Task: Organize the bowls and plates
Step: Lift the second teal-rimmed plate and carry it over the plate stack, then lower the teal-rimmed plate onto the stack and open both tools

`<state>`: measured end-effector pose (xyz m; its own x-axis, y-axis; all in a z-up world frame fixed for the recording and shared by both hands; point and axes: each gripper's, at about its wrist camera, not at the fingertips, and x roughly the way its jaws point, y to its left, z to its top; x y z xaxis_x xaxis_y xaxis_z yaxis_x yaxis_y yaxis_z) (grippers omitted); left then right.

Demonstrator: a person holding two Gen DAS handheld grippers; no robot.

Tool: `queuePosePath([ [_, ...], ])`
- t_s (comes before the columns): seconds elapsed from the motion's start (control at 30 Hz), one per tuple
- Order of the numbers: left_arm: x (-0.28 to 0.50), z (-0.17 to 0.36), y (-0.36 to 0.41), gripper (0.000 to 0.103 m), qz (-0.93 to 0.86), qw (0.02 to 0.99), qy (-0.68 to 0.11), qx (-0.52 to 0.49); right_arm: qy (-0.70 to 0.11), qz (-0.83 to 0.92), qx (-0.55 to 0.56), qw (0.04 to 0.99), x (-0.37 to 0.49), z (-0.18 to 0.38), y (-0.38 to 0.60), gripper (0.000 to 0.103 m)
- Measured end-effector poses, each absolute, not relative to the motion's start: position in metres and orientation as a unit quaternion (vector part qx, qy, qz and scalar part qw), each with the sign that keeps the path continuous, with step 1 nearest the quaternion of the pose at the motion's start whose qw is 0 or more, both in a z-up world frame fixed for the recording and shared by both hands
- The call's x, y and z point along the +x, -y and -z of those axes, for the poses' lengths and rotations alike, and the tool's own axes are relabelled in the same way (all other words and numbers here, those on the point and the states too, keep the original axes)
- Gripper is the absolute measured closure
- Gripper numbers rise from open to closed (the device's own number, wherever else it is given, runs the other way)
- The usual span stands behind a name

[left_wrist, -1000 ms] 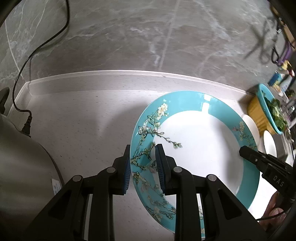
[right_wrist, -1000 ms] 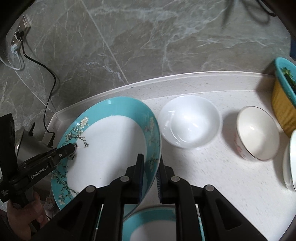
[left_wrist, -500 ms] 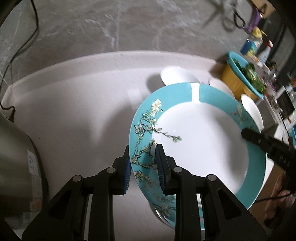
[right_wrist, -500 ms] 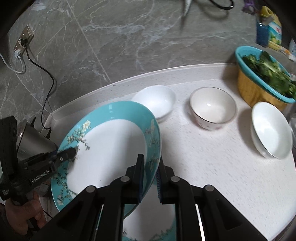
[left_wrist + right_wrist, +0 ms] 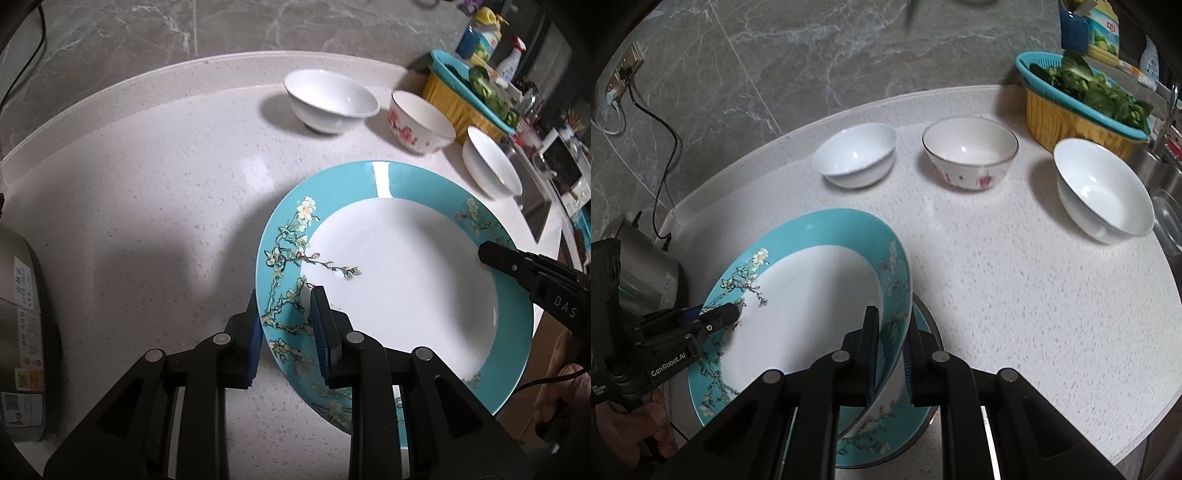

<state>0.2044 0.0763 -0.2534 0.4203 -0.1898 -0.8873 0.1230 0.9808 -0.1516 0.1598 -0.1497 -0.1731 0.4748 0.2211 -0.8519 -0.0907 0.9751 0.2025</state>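
A teal-rimmed floral plate [image 5: 399, 273] [image 5: 812, 295] hangs above the white counter, held from both sides. My left gripper [image 5: 286, 328] is shut on its left rim; it also shows in the right wrist view [image 5: 731, 314]. My right gripper [image 5: 888, 354] is shut on the plate's right rim; its finger shows in the left wrist view [image 5: 495, 254]. A second teal plate [image 5: 897, 439] lies on the counter beneath it. Three bowls stand behind: a plain white bowl [image 5: 855, 155], a red-flowered bowl [image 5: 969, 151] and a larger white bowl [image 5: 1104, 192].
A steel kettle [image 5: 22, 332] stands at the left with a black cable [image 5: 665, 140] to a wall socket. A yellow and teal basket of greens [image 5: 1078, 99] stands at the back right beside a sink [image 5: 1156, 166]. The counter edge [image 5: 1145, 432] curves at the right.
Both grippers have carried the plate back and down toward the near counter edge, over the second plate. The bowls now lie farther away in both views.
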Motion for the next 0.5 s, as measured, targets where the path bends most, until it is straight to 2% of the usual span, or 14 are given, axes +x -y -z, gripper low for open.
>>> queuePosePath([
  [0.5,0.204,0.280,-0.061,0.081,0.104,0.841,-0.532,-0.001,-0.511,-0.076,0.052,0.854,0.144,0.199,0.155,0.088],
])
